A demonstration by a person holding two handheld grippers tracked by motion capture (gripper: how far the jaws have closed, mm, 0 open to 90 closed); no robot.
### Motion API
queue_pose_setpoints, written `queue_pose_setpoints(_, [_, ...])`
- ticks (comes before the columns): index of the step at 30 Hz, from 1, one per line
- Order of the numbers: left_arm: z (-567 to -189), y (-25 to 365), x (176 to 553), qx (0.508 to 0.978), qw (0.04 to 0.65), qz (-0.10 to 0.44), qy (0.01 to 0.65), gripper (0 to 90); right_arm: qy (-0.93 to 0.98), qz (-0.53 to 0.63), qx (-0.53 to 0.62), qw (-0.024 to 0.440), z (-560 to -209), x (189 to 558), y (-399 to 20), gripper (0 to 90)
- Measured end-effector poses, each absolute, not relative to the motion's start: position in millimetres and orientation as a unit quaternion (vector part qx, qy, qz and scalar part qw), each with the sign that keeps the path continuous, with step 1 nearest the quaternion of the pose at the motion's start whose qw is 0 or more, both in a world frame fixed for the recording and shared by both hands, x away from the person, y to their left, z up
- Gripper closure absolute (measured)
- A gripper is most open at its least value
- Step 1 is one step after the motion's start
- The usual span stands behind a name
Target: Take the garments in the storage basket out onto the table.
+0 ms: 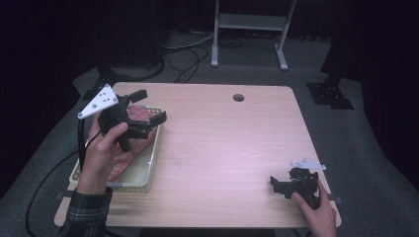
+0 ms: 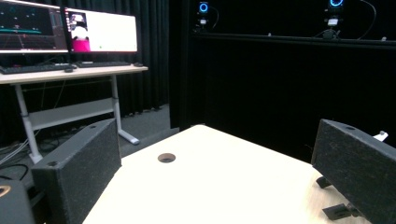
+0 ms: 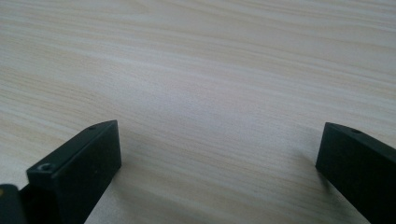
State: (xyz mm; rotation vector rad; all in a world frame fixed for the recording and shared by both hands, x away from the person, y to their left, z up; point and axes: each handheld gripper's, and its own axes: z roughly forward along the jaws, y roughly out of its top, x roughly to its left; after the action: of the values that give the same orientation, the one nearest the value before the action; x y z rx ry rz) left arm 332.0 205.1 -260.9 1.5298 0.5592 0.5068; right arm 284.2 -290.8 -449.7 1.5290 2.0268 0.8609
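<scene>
Hovering at the left of the high view, the left claw (image 1: 146, 106) is held up above a pale tray (image 1: 146, 174) with its jaws spread wide and nothing between them. A red checked cloth (image 1: 129, 154) lies bunched inside that tray, under and beside the left hand (image 1: 101, 150). In the left gripper view the jaws point out level over the counter (image 2: 224, 186) toward its small round hole (image 2: 166, 157), not down at the cloth.

At the lower right of the high view the right claw (image 1: 274, 183) rests low on the counter (image 1: 222, 148), held by the right hand (image 1: 316, 210). Its own view shows the jaws wide apart over bare wood grain (image 3: 210, 93), gripping nothing.

My reading is that the work stands at the reach for the cloth, with no grasp made yet. The next move would call for tipping the left claw downward and lowering it onto a raised fold before closing.

The tray sits close to the counter's left edge and its front corner, so a sideways tug could push it off; lifting straight up looks safer. The tray's low rim may catch the cloth. Toward the middle and upper right of the frame the counter is open, giving wide room to lay the cloth out between the two claws.
</scene>
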Motion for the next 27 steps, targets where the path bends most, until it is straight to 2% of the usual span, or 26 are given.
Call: queue_pose_setpoints(27, [-258, 237, 331, 0.676, 0.643, 0.245, 0.265, 1.3, 0.736, 0.313, 0.556, 0.228, -450, 284, -291, 0.0])
